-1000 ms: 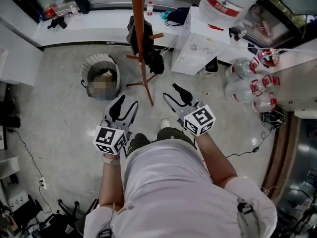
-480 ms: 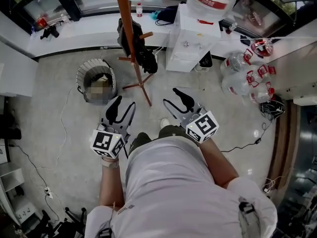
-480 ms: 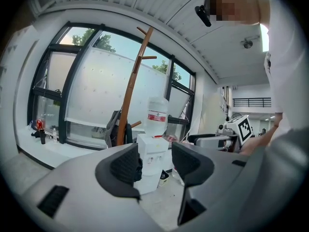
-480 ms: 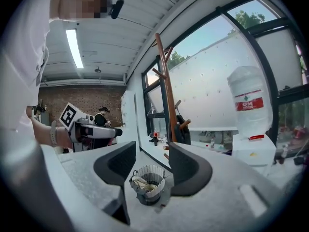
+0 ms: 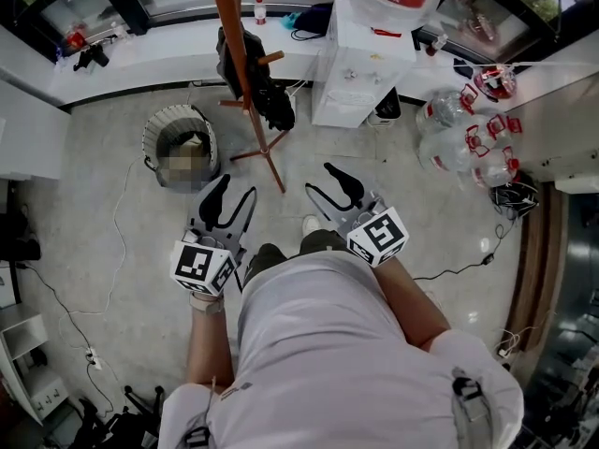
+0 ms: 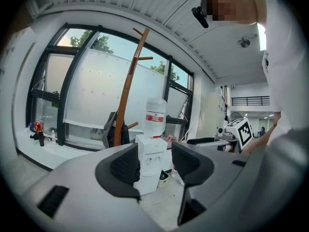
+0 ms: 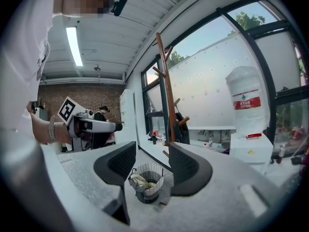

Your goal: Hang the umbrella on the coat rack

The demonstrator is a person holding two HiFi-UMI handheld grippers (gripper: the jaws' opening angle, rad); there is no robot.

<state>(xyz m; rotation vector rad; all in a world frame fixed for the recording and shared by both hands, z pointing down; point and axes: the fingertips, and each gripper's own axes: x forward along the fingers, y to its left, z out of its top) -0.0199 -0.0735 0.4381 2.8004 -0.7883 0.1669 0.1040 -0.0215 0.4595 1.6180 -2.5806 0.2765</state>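
Both the left gripper (image 5: 237, 187) and right gripper (image 5: 318, 178) have barely moved.

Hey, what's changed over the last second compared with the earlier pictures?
Very little. In the head view the coat rack, bin and water dispenser sit slightly further left, so the view shifted, not the things. Nothing was taken hold of or let go. The left gripper and right gripper stay out in front of the person, jaws apart and empty.
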